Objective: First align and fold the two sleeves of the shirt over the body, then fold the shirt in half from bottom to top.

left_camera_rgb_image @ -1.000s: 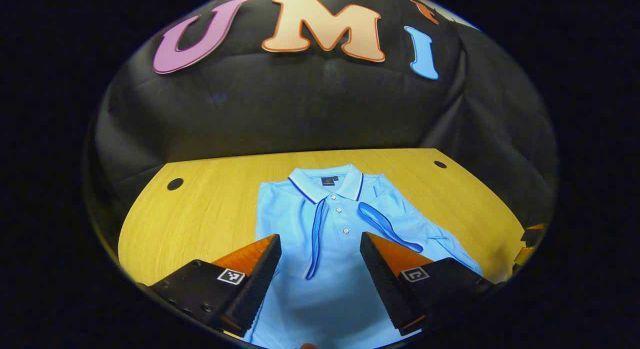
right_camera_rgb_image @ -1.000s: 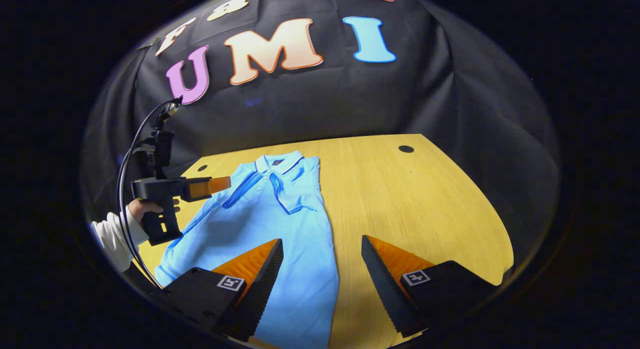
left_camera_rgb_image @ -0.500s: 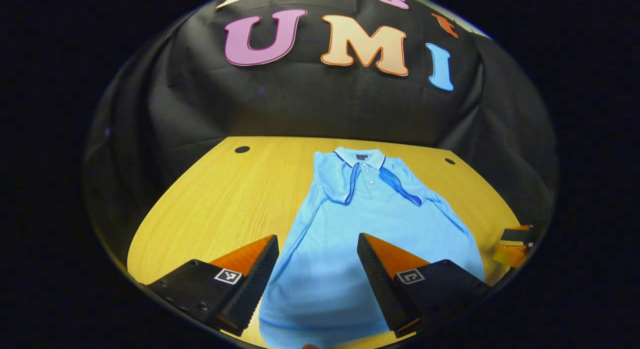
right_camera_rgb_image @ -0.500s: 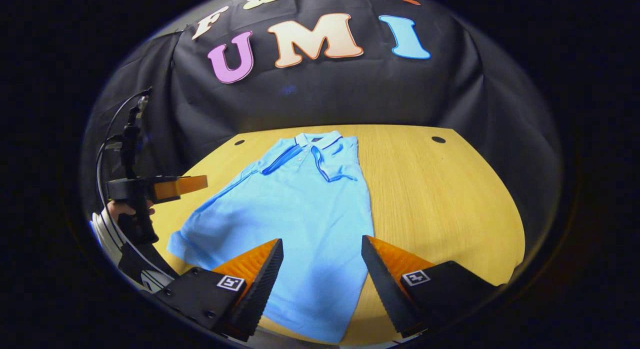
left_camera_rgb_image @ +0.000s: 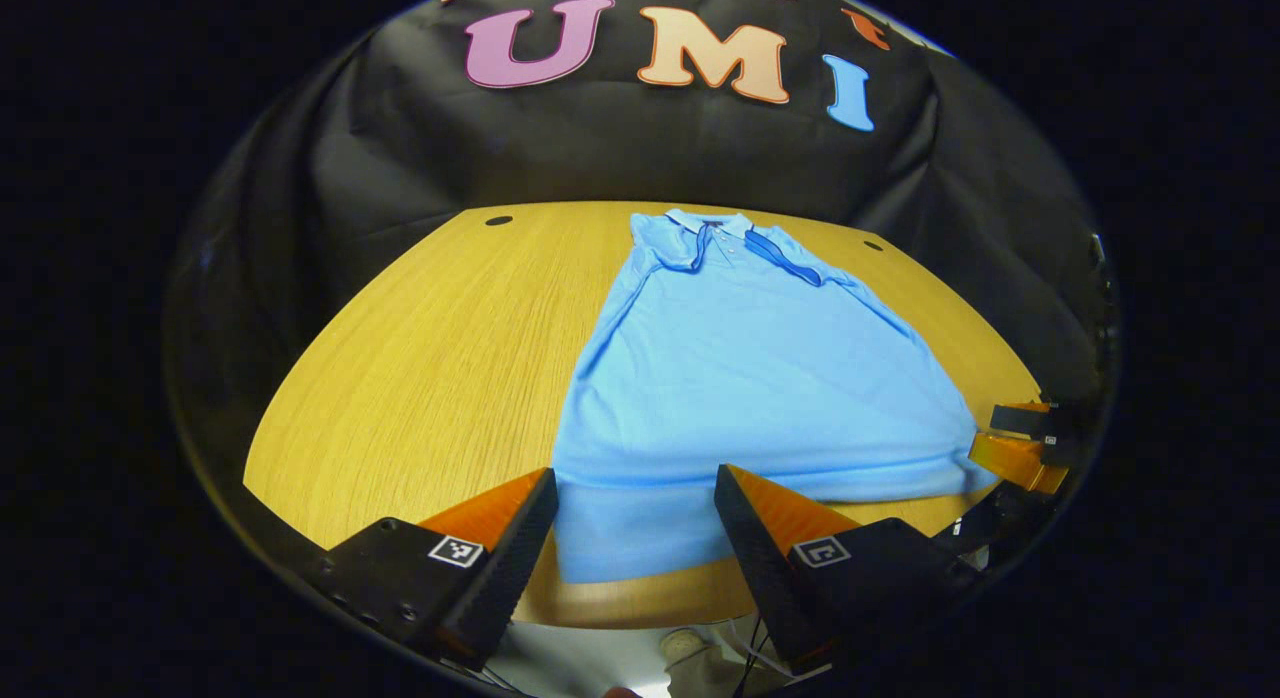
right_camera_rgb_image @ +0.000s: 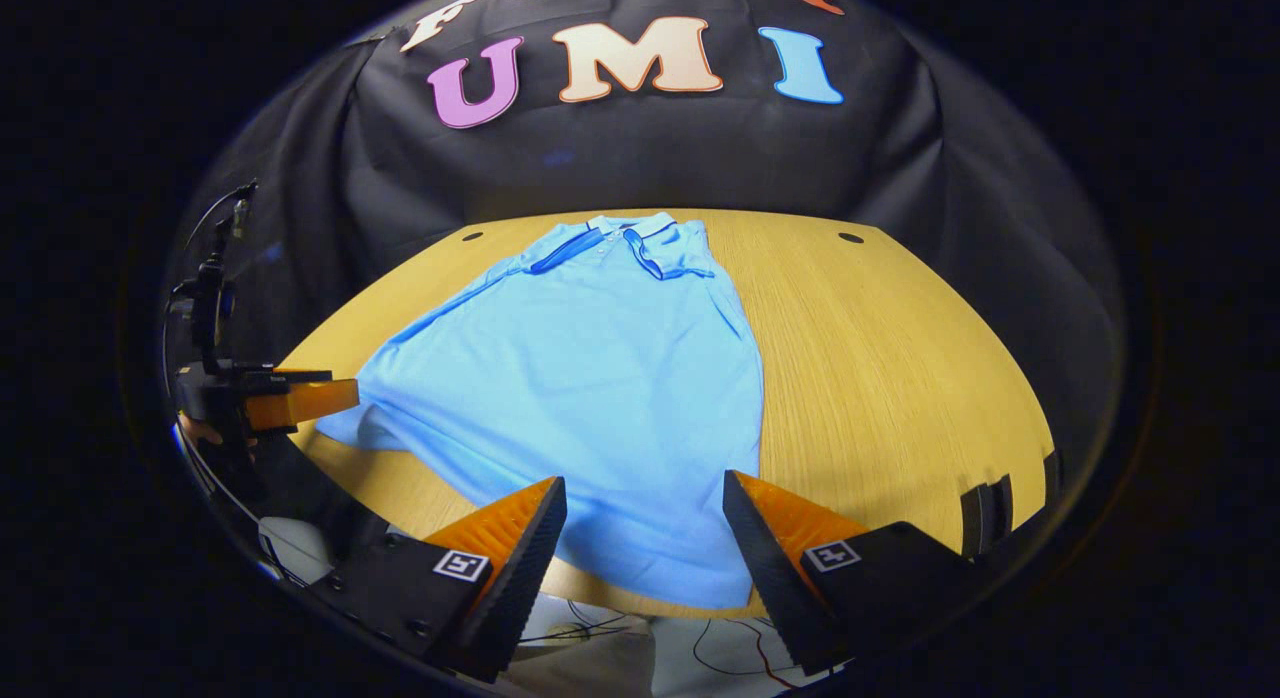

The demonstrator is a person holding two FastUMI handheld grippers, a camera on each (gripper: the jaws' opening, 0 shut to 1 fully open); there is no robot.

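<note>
Blue shirt: the shirt point(left_camera_rgb_image: 740, 378) lies flat on the table point(left_camera_rgb_image: 430, 358), collar far, hem point(left_camera_rgb_image: 640, 548) at the near edge.
Left gripper: the left gripper point(left_camera_rgb_image: 635, 523) hangs over the hem, fingers spread wide, holding nothing.
Right gripper: the right gripper point(right_camera_rgb_image: 640, 528) is likewise wide open and empty above the hem.
Sleeves: both look folded over the body near the collar.
Left to do: the bottom-to-top fold, judging by the full-length body.

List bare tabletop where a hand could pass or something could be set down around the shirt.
Left gripper view: a wide bare strip of table between the shirt and the cable hole. Right gripper view: a broad patch between the shirt's other side and the far hole. Crowded: the near edge, where the hem lies between both grippers' open fingers.
</note>
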